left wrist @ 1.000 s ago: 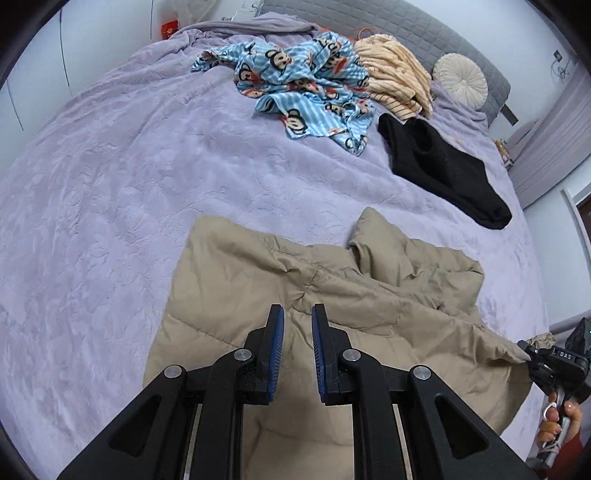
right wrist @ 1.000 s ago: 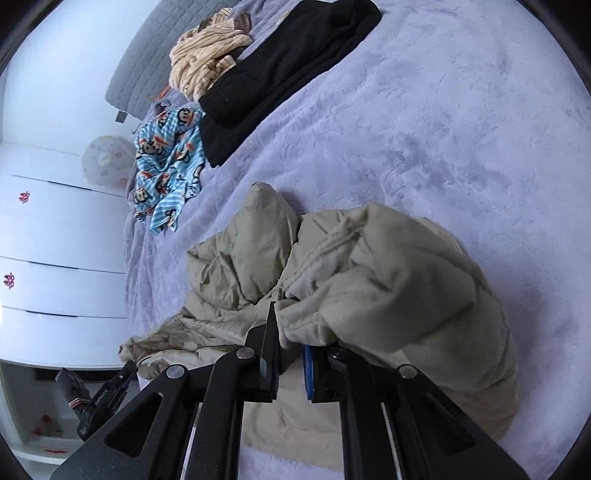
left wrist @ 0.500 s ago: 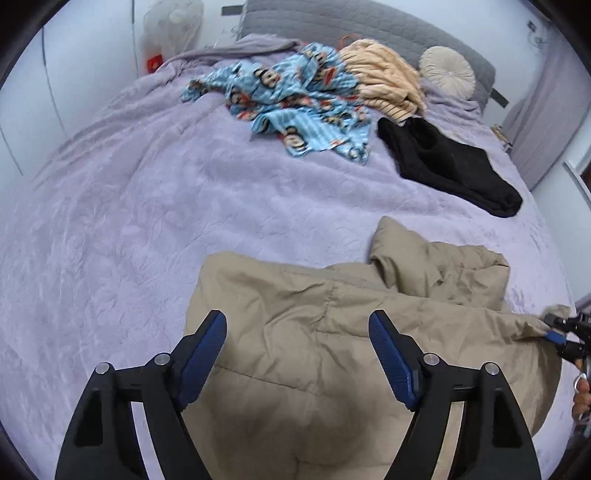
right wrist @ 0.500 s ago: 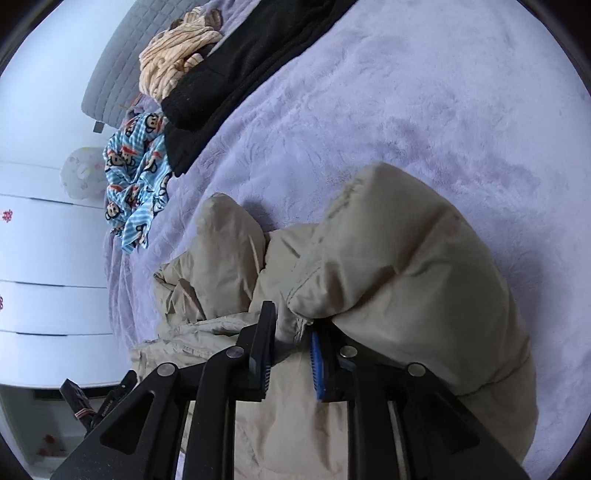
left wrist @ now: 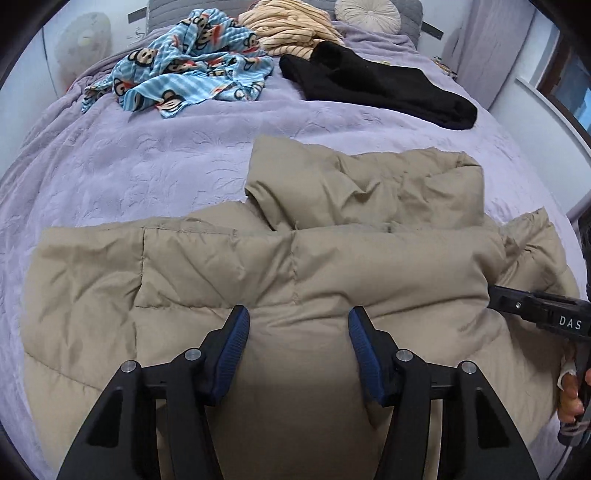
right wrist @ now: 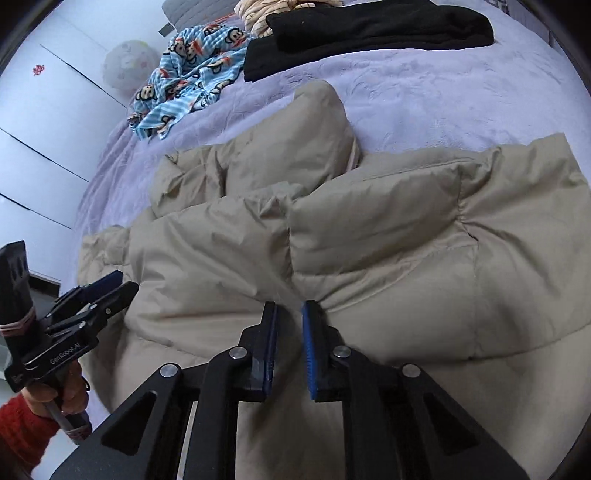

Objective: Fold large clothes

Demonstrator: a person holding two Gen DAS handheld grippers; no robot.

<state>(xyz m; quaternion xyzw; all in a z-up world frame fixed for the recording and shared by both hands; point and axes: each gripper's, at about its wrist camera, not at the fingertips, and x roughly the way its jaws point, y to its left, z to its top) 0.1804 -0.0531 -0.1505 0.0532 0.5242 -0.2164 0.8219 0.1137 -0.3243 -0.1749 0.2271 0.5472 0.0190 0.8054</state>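
Note:
A tan puffer jacket (left wrist: 295, 266) lies on the lilac bed, one part folded over across its middle; it also fills the right wrist view (right wrist: 369, 229). My left gripper (left wrist: 298, 328) is open just above the jacket's near part, with nothing between its blue pads. My right gripper (right wrist: 289, 321) has its jaws a narrow gap apart at a fold of the jacket, and the fabric bunches right at its tips. It also shows at the right edge of the left wrist view (left wrist: 495, 295).
A blue monkey-print garment (left wrist: 184, 74), a striped yellow garment (left wrist: 291, 26) and a black garment (left wrist: 376, 85) lie at the far end of the lilac bed cover (left wrist: 129, 166). A round cushion (left wrist: 369, 14) rests at the grey headboard. White wardrobe doors (right wrist: 33, 147) stand to the left.
My left gripper opened wide, then narrowed a little and moved right over the jacket. My right gripper carried the jacket's side across and laid it flatter; its jaws have parted slightly.

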